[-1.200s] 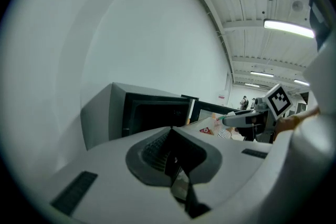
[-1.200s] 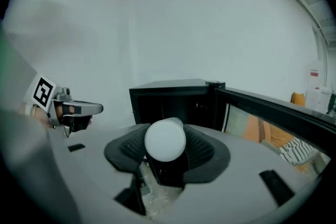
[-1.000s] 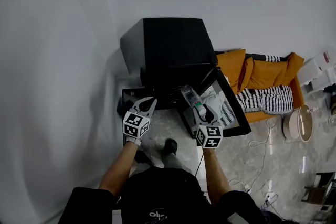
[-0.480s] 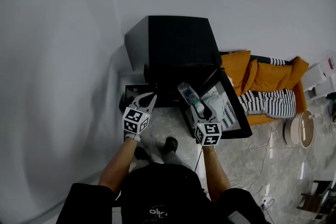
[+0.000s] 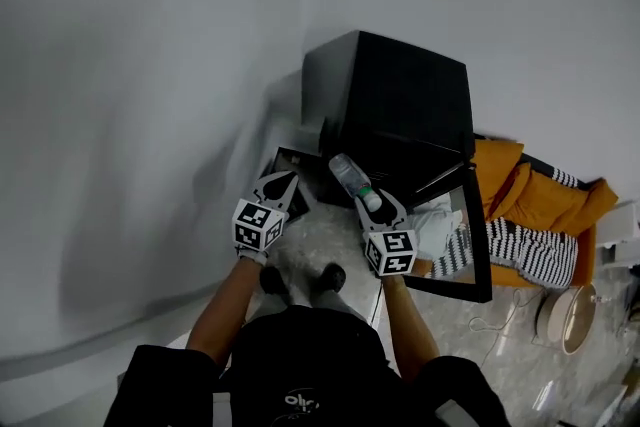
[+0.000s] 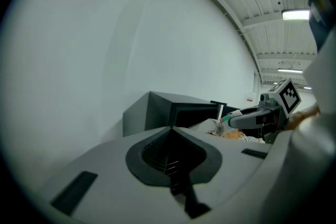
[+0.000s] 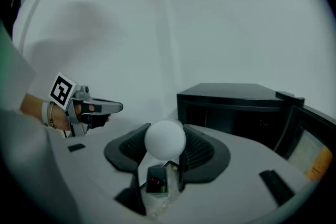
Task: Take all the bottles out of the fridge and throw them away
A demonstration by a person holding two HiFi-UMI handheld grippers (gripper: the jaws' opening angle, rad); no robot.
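Bottle (image 5: 350, 178) – cap end clamped in right gripper (image 5: 377, 206), outside and just in front of open fridge (image 5: 400, 100) | left gripper (image 5: 279, 183) – jaws together, empty, beside it

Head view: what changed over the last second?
The right gripper has carried the bottle leftward, out from between the fridge and its open door, as the person turns left. The fridge now sits further right in the head view. Unchanged: the right gripper stays shut on the bottle's cap end, and the left gripper stays shut and empty, held out alongside.
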